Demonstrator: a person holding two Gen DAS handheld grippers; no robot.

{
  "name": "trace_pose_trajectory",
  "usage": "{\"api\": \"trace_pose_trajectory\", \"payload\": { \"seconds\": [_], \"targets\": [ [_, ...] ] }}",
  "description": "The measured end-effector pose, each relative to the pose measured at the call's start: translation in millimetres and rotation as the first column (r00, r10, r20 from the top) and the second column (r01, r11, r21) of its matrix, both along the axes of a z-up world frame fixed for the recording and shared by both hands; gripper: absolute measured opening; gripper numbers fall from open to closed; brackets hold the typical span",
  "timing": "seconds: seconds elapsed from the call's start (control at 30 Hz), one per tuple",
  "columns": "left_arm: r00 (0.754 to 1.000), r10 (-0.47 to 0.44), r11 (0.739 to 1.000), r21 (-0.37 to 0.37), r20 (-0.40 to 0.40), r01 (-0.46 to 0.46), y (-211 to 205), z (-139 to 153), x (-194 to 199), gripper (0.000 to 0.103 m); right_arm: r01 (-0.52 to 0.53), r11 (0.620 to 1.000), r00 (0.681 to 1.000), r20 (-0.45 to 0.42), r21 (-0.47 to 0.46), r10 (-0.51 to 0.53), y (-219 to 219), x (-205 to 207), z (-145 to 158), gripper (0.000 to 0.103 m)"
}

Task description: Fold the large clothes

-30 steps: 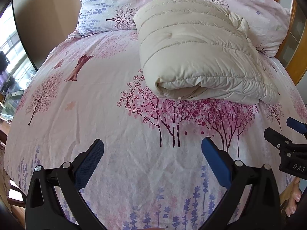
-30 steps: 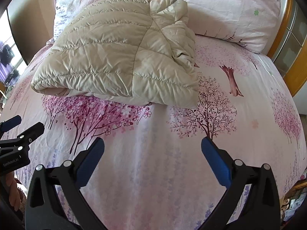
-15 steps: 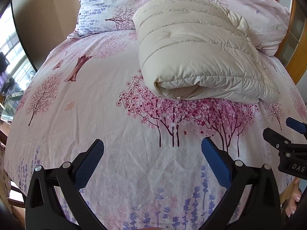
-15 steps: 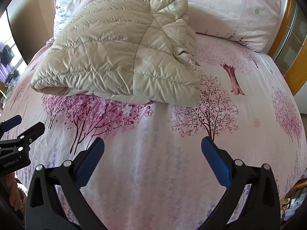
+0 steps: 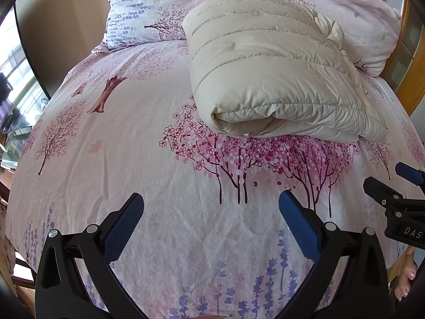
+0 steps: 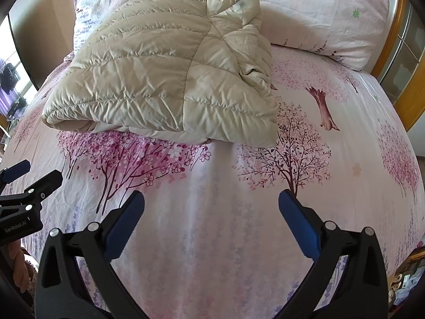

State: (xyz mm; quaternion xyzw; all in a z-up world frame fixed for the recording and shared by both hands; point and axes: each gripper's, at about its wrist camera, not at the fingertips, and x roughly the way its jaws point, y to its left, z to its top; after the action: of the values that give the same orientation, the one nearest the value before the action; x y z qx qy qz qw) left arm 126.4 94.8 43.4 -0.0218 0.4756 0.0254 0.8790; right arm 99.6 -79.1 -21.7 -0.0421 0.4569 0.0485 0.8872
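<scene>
Almost no change in the last second: the left gripper (image 5: 211, 216) and right gripper (image 6: 211, 216) stay released, empty, near the bed's (image 5: 148, 143) foot. Folded cream jacket (image 6: 164, 79) rests against the pillows (image 6: 318, 18). Fold looks finished.

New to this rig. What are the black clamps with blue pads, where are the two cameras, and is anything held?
No robot: a person holds two handheld grippers, each with a fisheye camera looking along its fingers. The left gripper fills the bottom of its own view; the right gripper does the same and shows again at the left view's edge. Both are open and hold nothing. On the pink tree-print bedsheet lies a folded cream quilted down jacket, apart from both grippers, with floral pillows behind it.
</scene>
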Motion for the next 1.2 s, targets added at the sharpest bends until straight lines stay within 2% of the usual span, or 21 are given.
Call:
{"api": "trace_pose_trajectory", "payload": {
  "seconds": [1.2],
  "targets": [
    [1.0, -0.004, 1.0, 0.003, -0.004, 0.004, -2.8, -1.8, 0.6, 0.102, 0.008, 1.0, 1.0, -0.009, 0.024, -0.007, 1.6, -0.6, -4.5, 0.101]
  ]
}}
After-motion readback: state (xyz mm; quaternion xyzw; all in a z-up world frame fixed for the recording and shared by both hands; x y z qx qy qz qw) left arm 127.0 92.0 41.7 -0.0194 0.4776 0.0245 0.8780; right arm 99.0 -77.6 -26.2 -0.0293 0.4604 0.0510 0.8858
